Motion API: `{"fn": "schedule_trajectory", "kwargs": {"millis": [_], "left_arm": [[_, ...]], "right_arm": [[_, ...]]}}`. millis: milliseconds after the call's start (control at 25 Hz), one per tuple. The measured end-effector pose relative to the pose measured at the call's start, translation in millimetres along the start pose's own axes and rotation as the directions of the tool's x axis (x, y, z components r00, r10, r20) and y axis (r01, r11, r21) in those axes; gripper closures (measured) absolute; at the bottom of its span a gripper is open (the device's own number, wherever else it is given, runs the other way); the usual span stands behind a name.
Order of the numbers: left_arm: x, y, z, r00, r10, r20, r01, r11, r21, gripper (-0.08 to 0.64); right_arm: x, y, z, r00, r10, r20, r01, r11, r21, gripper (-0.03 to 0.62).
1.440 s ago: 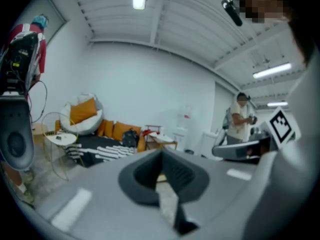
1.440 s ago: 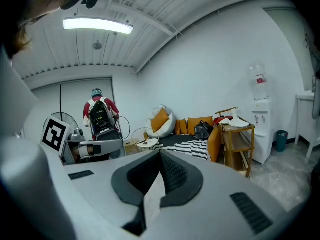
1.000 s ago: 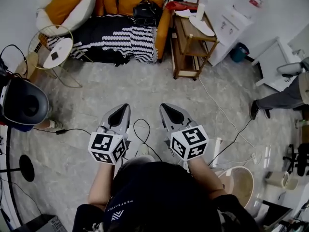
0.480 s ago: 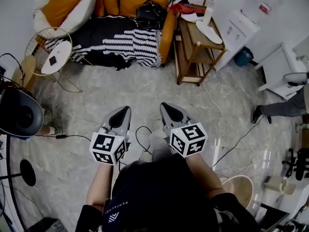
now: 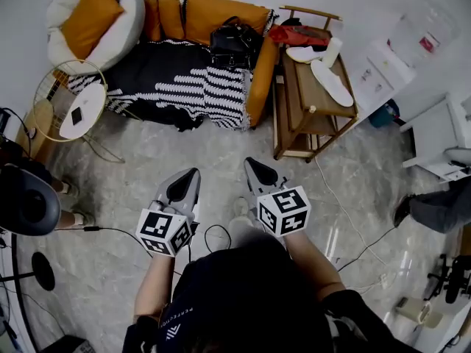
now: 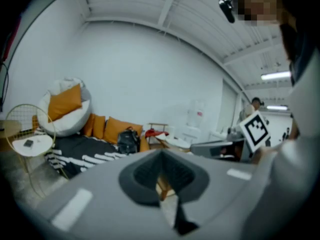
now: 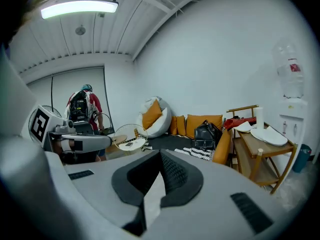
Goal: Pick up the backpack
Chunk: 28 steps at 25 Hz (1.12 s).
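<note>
Head view: black backpack (image 5: 234, 46) on the sofa (image 5: 259, 87) against its orange arm, well apart from left claw (image 5: 193, 173) and right claw (image 5: 250, 163); open floor (image 5: 221, 134) between, but the wooden rack (image 5: 316, 105) just beside the sofa could snag the right claw. Left gripper view: claw clenched, empty; unopened, it would likely only shove the backpack. Right gripper view: likewise clenched, empty.

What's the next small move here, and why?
Probably carry both grippers forward toward the black backpack, opening the jaws on the way. The backpack sits on the orange sofa, against its back cushions and well ahead of the person. The left gripper and right gripper are both shut, empty and far short of it, so nothing can be grasped from here.
</note>
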<state>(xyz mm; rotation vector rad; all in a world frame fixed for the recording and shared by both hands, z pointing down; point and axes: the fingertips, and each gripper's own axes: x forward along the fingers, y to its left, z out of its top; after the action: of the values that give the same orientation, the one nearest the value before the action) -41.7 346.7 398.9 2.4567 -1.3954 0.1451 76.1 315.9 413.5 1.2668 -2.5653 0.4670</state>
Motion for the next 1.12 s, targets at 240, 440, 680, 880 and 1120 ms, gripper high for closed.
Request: {"fn": "schedule_trajectory", "kwargs": {"millis": [240, 440, 680, 880, 1120], "left_arm": [[84, 23, 11, 0.999, -0.012, -0.031, 0.011, 0.999, -0.052, 0.554], [135, 43, 19, 0.999, 0.006, -0.041, -0.009, 0.998, -0.068, 0.554], [181, 62, 27, 0.997, 0.024, -0.073, -0.030, 0.997, -0.077, 0.554], [212, 88, 39, 0.995, 0.045, -0.085, -0.048, 0.998, -0.032, 0.554], [259, 135, 48, 0.996, 0.041, -0.085, -0.043, 0.999, -0.025, 0.554]], "right_arm": [[56, -56, 23, 0.999, 0.047, -0.028, -0.047, 0.999, -0.026, 0.595], [90, -99, 36, 0.999, 0.040, -0.035, -0.040, 0.999, -0.014, 0.596], [118, -137, 47, 0.998, 0.039, -0.049, -0.039, 0.999, 0.008, 0.595], [146, -156, 62, 0.998, 0.025, -0.054, -0.025, 1.000, 0.011, 0.595], [193, -177, 74, 0.998, -0.021, -0.052, 0.019, 0.999, -0.030, 0.595]]}}
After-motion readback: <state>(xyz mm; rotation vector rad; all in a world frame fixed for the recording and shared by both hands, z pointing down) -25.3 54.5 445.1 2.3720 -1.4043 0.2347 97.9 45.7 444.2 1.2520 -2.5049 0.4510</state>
